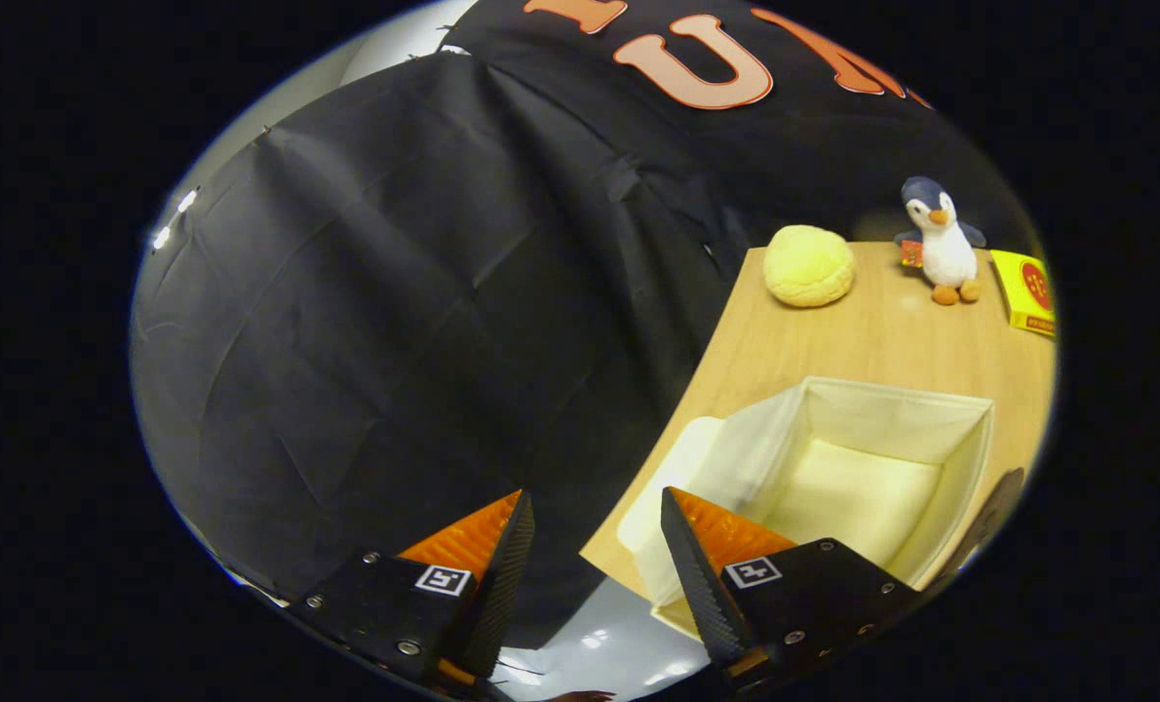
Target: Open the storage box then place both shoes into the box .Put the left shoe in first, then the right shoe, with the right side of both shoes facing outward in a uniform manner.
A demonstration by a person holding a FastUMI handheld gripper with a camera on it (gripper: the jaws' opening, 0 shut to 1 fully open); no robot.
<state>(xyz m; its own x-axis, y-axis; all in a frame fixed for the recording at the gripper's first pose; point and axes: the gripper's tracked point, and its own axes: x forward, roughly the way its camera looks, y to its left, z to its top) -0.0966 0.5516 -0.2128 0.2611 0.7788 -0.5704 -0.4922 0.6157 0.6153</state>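
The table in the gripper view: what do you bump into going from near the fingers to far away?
Open gripper, nothing between its fingers → box, open and empty, on the table → yellow ball → penguin near the back edge.

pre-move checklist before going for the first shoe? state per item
1. Storage box open: ok, top open, cream interior visible.
2. Box interior free: ok, nothing lying on the visible floor.
3. Gripper free: ok, fingers apart, nothing between them.
4. Gripper lined up with box: not ok, one finger overlaps the box's near corner, the other hangs off the table edge.
5. Shoes located: cannot tell.
6. Clutter away from box: ok, yellow ball, penguin toy and yellow packet sit beyond it at the table's far end.
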